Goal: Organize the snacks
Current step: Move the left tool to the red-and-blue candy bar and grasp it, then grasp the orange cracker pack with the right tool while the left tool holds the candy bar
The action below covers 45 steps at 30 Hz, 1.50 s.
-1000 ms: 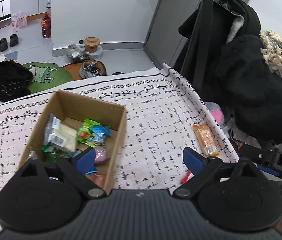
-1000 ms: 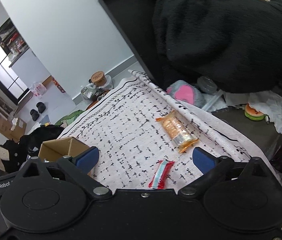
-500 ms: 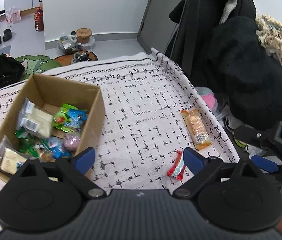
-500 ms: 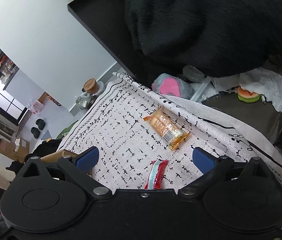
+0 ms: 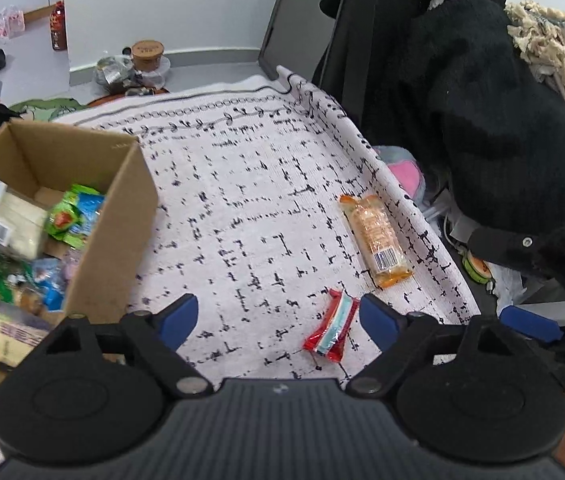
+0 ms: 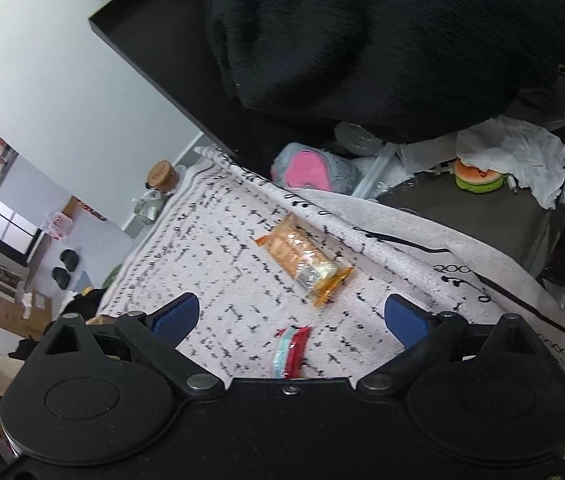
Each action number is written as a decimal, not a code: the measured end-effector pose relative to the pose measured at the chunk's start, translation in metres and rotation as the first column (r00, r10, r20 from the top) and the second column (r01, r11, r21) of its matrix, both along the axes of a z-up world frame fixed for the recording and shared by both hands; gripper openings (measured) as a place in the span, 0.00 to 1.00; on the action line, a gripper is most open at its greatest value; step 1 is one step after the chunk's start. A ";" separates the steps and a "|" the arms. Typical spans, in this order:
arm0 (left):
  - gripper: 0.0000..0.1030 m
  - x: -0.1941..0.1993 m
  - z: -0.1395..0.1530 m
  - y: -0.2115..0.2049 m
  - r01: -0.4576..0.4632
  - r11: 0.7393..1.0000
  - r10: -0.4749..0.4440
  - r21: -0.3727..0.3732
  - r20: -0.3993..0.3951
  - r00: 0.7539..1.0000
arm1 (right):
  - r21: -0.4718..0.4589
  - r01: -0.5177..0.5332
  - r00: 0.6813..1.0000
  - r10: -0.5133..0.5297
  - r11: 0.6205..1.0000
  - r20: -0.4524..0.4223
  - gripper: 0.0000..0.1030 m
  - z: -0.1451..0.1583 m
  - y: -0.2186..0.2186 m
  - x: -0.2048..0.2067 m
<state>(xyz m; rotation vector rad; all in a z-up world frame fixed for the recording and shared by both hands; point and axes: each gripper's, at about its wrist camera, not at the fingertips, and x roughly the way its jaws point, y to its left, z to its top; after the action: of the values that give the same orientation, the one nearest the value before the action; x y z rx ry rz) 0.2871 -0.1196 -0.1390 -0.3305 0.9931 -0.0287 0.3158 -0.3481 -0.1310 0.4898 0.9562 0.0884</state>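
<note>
Left wrist view: left tongs [image 5: 278, 316] have come down and swung away from the cardboard box [image 5: 122, 216] toward the two snacks lying loose on the patterned cloth [image 5: 242, 200]; a second ago the box sat straight ahead between the fingers, now it is off to the left edge. Jaws have just been closing a little but stand spread, nothing pinched; the red and pale blue wrapper [image 5: 332, 330] lies between them, just beside the right fingertip [image 5: 378, 322], not visibly touched. Judgement: this is the approach for the next pick, red wrapper the likely target. Right wrist view: right tongs [image 6: 288, 316] spread wide and empty, also lower and closer than a second ago, with the same red wrapper [image 6: 290, 350] partly hidden under the tongs body and the orange packet [image 6: 302, 264] ahead. Both tongs now bear on the same patch, so a clash is possible. Snack notes: red wrapper small, thin, crinkled, ends flared, lying flat; orange packet [image 5: 376, 240] longer, clear film, barcode at its near end, lying close to the raised cloth fold at the right edge. Box already holds several packets, green, blue and white. Two snacks left outside it.
</note>
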 end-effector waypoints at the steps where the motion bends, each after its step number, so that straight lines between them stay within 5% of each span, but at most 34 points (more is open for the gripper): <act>1: 0.79 0.002 -0.003 -0.001 -0.001 1.000 0.001 -0.005 -0.006 1.000 | 0.000 0.000 1.000 0.000 1.000 -0.005 0.95 -0.002 -0.001 0.001; 21: 0.48 0.034 -0.066 -0.039 0.048 0.993 -0.059 -0.112 -0.095 0.994 | -0.008 -0.028 0.998 0.028 1.000 -0.055 0.86 -0.028 0.003 0.021; 28: 0.19 0.041 -0.083 -0.041 0.038 0.993 -0.053 -0.114 -0.131 0.990 | -0.068 -0.081 0.994 0.076 0.994 -0.076 0.83 -0.035 0.017 0.030; 45: 0.18 0.054 -0.051 0.015 -0.050 0.994 0.043 -0.100 -0.072 0.996 | -0.165 -0.201 0.980 0.197 0.966 -0.040 0.78 -0.034 0.053 0.053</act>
<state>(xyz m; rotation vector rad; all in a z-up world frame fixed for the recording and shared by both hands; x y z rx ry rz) 0.3407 -0.1043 -0.1905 -0.4509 1.0546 -0.0259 0.3688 -0.2955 -0.1646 0.2381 1.0245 0.1822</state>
